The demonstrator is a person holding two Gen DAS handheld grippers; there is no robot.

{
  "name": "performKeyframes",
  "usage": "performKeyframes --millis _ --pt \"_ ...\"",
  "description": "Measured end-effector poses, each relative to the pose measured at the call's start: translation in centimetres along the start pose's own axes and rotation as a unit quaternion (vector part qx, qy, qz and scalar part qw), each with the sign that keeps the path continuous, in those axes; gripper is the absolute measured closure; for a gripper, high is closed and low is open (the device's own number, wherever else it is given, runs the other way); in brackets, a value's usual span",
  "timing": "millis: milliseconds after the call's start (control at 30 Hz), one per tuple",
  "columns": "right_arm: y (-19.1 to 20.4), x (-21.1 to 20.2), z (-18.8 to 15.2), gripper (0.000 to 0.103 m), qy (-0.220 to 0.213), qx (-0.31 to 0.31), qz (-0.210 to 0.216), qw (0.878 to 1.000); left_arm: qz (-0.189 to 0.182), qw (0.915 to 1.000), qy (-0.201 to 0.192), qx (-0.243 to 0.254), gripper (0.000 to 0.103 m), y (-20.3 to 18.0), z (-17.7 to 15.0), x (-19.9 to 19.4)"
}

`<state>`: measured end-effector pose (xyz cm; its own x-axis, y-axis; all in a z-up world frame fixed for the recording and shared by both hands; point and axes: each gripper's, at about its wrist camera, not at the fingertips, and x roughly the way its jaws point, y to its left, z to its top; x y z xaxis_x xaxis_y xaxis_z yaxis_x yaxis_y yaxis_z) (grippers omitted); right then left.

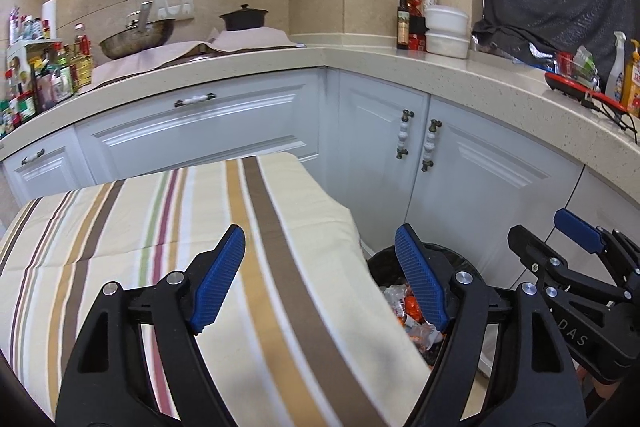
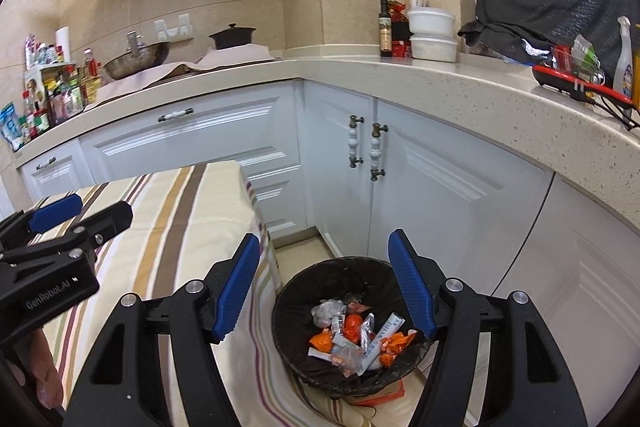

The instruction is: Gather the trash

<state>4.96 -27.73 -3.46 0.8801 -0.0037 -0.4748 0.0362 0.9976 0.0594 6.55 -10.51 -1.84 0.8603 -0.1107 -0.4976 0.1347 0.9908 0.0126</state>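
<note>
Now 2 tools, left (image 1: 320, 279) and right (image 2: 332, 285), gape empty above 1 trash bin (image 2: 352, 323) of wrappers (image 2: 352, 341).

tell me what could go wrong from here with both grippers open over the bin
1. The bin sits tight against the hanging striped tablecloth; the left gripper could snag the cloth and drag it.
2. Wrappers are piled loosely in the bin, so bumping its rim with the right gripper might tip it and spill them.
</note>
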Motion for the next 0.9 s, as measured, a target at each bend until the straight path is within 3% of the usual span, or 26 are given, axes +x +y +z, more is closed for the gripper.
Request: performKeyframes --millis 433,900 --pt "2.8 -4.4 -0.1 0.033 -0.020 -0.022 -0.006 1.000 0.019 0.9993 -0.024 -0.020 0.021 3.8 -1.0 -5.1" --pt "3.6 -8.5 -0.5 0.025 -0.042 -0.020 -0.024 0.999 0.008 0.9987 -0.043 -0.028 0.016 5.4 -1.9 -8.9"
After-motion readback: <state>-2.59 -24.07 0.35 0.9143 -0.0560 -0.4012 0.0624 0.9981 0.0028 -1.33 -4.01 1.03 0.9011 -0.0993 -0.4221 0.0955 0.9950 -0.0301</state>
